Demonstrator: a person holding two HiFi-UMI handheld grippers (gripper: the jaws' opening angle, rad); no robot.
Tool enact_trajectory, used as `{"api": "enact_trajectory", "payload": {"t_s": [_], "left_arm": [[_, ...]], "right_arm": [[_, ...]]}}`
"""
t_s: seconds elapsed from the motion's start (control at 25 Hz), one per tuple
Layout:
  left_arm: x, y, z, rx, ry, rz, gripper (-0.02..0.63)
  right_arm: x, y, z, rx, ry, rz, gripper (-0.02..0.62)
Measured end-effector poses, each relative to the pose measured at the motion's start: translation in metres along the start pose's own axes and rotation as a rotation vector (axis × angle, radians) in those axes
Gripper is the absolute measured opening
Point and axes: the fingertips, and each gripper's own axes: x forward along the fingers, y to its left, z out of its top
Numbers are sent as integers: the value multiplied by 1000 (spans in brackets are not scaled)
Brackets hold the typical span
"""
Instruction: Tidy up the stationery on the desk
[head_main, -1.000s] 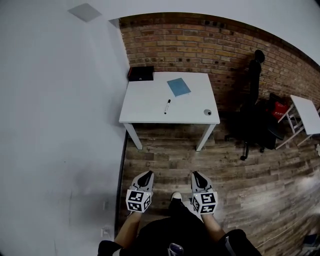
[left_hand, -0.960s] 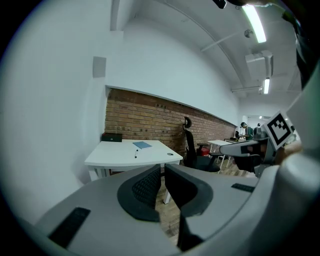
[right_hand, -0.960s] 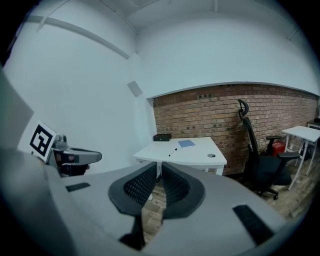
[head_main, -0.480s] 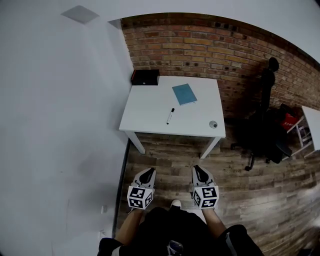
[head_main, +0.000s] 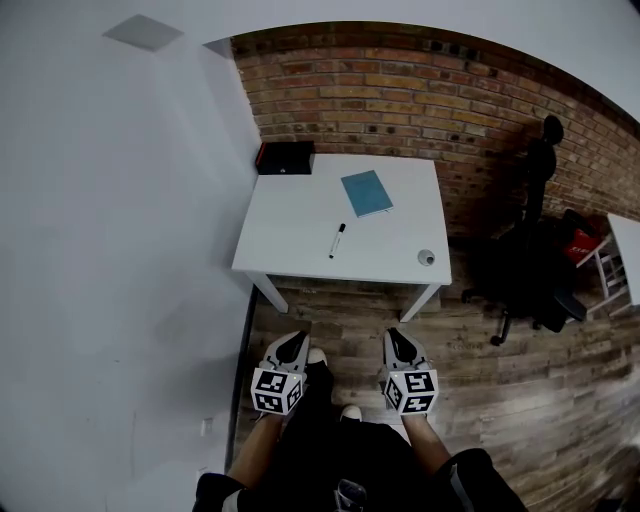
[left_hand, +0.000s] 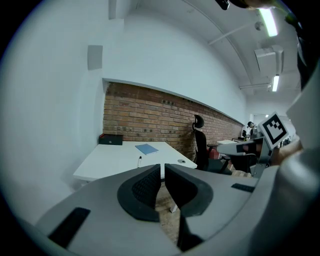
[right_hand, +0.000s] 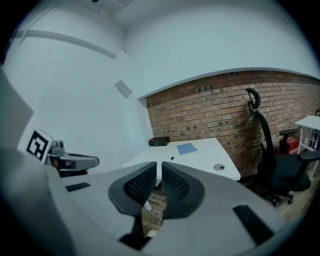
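Note:
A white desk (head_main: 290, 240) stands against a brick wall. On it lie a blue notebook (head_main: 366, 193), a black-and-white marker pen (head_main: 337, 240), a small round grey object (head_main: 426, 257) near the front right corner, and a black box (head_main: 286, 158) at the back left corner. My left gripper (head_main: 294, 346) and right gripper (head_main: 396, 342) hang over the wooden floor, well short of the desk. Both are shut with nothing between the jaws. From the left gripper view, the notebook (left_hand: 146, 148) and pen (left_hand: 139, 160) show far ahead.
A black office chair (head_main: 530, 250) stands right of the desk. A second white table (head_main: 625, 240) with a red object (head_main: 582, 243) beside it is at the far right. A white wall runs along the left. The floor is wood planks.
The view has shifted closer to the desk as the person steps forward; a foot now shows beside the left gripper. Both grippers stay shut and empty.

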Motion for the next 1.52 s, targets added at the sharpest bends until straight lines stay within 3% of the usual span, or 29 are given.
{"api": "enact_trajectory", "payload": {"t_s": [0.44,0.84,1.16,1.52], "left_arm": [[92,52,24,18,19,-71,35],[197,140,70,2,41,-162,35],[267,197,100,47,66,-238,37],[321,218,114,88,88,-304,37]], "right_arm": [[90,-23,22,5,21,-40,25],[236,-22,77,-12,45,-57,26],[339,-32,118,-9,12,-99,26],[383,-44,133,-20,-3,-158,26]]}}
